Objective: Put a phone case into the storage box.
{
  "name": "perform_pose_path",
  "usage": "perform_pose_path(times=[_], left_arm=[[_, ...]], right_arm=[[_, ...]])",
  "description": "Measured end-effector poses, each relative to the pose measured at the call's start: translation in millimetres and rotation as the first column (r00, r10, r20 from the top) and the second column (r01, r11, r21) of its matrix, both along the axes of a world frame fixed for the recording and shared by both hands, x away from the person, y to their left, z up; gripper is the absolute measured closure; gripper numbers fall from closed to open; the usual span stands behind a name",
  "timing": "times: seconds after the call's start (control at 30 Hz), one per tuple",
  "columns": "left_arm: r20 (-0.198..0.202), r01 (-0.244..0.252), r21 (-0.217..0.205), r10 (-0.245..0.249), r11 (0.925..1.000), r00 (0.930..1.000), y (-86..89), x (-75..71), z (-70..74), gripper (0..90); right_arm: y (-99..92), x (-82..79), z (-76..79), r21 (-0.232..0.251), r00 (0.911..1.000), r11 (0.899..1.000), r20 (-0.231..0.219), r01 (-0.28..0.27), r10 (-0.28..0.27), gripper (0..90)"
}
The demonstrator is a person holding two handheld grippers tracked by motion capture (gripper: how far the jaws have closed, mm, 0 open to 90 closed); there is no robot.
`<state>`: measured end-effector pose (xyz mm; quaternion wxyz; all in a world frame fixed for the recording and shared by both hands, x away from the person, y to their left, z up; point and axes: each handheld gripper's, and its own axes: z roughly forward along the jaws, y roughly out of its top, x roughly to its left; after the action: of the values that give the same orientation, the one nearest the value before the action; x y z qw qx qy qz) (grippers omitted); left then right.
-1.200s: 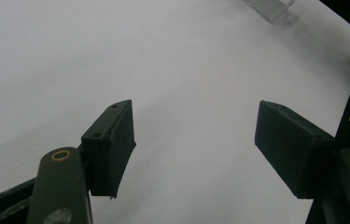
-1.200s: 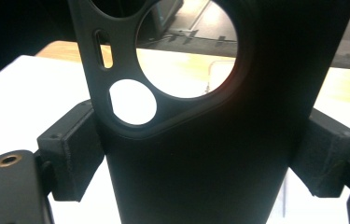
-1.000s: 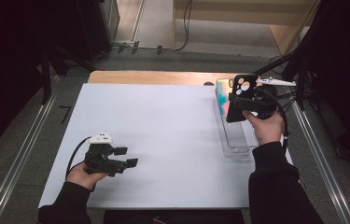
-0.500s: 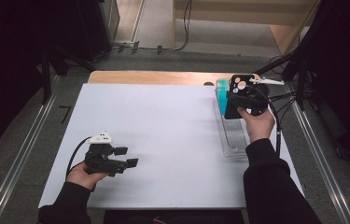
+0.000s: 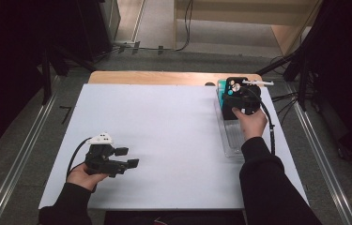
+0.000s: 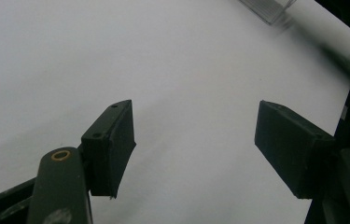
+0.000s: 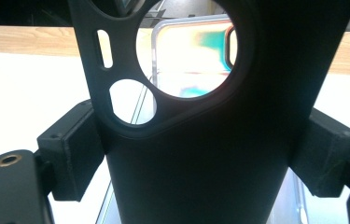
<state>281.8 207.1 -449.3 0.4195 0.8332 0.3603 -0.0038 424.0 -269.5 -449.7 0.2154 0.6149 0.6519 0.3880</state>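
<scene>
White tabletop point(image 5: 173, 140) fills most of what I can see, with a wooden strip along its far edge and dark floor all round. Starting at the left, my left gripper point(image 5: 129, 158) rests low on the near left part of the table, exactly where it was a second ago, its jaws standing apart with nothing between them (the left gripper view looks along them at bare white surface).

Over on the right, things have moved. My right gripper point(image 5: 235, 96) holds a black phone case point(image 7: 196, 140), pads point(image 7: 72, 154) pressing its two sides, and through the case's camera cutout I can see the clear tray point(image 5: 230, 140) with a teal case point(image 5: 221, 90) lying at its far end. A second ago this hand was higher and nearer; since then it has carried the black phone case farther out and down, so it now sits just over the far end of the clear tray, close above the teal case.

I judge that the carry is nearly finished: what remains is lowering the black phone case into the clear tray and letting go, taking care it does not land crooked on the teal case.
</scene>
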Motion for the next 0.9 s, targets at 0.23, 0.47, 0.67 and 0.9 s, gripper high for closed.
perform_pose_path(times=[0.23,0.47,0.67,0.9], left_arm=[[0.005,-0.01,-0.003,0.01,0.9999,0.9999,0.1,0.3,0.2,28.8],[0.003,-0.01,-0.002,0.01,0.9999,0.9999,-0.5,0.9,0.0,28.8],[0.005,-0.002,0.004,0.002,1.0,1.0,-2.3,1.8,-0.8,28.8],[0.004,0.003,0.003,-0.003,1.0,1.0,-3.3,1.8,-0.3,28.7]], right_arm=[[0.2,10.3,-10.6,-0.003,1.0,1.0,0.003,0.006,-0.006,12.4],[2.2,20.4,-12.8,-0.006,0.9996,1.0,-0.02,0.022,-0.022,12.5],[4.5,29.0,-13.3,-0.016,0.9989,0.999,-0.036,0.03,-0.031,12.4],[10.2,39.9,-9.1,-0.062,0.9989,0.997,-0.027,0.036,-0.038,12.3]])
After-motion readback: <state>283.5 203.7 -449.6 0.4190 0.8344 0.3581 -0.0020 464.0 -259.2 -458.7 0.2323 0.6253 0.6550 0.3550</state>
